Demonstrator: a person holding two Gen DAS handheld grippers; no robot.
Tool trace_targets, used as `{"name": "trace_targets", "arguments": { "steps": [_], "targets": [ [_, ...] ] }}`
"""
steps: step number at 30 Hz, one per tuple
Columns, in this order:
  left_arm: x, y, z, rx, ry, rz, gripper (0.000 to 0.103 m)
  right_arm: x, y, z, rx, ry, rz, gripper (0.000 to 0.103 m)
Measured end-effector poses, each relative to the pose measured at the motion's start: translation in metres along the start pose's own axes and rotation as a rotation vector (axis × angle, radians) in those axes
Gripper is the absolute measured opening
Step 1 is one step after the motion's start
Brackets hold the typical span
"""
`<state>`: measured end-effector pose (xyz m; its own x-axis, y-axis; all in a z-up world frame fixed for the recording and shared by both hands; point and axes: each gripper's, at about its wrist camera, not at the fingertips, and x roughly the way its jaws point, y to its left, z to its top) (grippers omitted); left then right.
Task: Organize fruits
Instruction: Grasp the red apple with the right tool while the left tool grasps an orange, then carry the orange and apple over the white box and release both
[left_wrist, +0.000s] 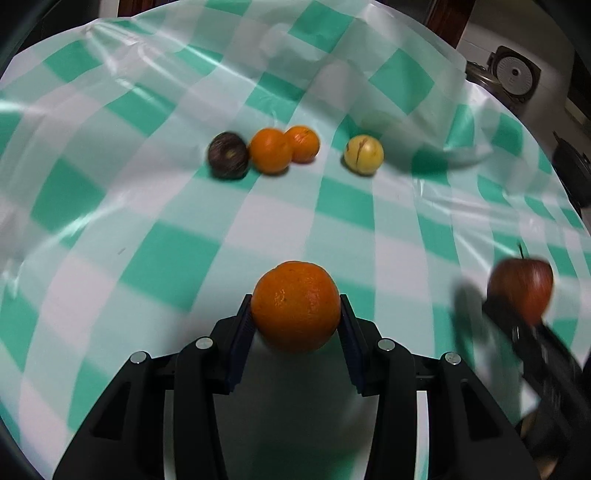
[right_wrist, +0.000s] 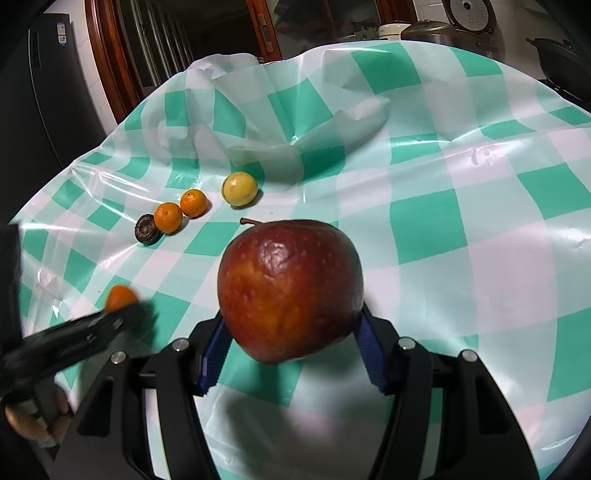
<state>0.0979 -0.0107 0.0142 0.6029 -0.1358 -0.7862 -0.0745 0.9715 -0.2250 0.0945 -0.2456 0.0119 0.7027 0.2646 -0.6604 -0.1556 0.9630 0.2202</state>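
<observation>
Left hand-held gripper (left_wrist: 295, 317): clenched on orange (left_wrist: 295, 304) above tabletop (left_wrist: 166, 258) (checked cloth). Right hand-held gripper (right_wrist: 291, 332): grasping apple (right_wrist: 290, 288). Row beyond: dark fruit (left_wrist: 228, 155), two oranges (left_wrist: 269, 155) touching, yellow fruit (left_wrist: 364, 154) apart.

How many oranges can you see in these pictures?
3. One orange is clamped in the left gripper. Two smaller oranges sit touching on the checked tablecloth, between a dark fruit and a yellow fruit.
</observation>
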Motion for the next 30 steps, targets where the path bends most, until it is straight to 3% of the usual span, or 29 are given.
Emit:
{"name": "trace_targets", "arguments": {
  "steps": [8,12,21,30],
  "targets": [
    [-0.030,0.023,-0.034,0.021,-0.003,0.001,0.042,0.004,-0.001,0.004,-0.006,0.047,0.011,0.062],
    [-0.051,0.039,-0.054,0.039,-0.008,-0.005,0.042,-0.015,0.010,-0.008,0.005,0.048,0.033,0.062],
    [-0.104,0.084,-0.099,0.023,-0.052,-0.020,0.042,-0.066,0.092,-0.068,-0.165,0.075,0.123,0.062],
    [-0.191,0.158,-0.169,0.004,-0.142,-0.004,0.042,-0.115,0.181,-0.115,-0.276,0.066,0.273,0.062]
  ]
}}
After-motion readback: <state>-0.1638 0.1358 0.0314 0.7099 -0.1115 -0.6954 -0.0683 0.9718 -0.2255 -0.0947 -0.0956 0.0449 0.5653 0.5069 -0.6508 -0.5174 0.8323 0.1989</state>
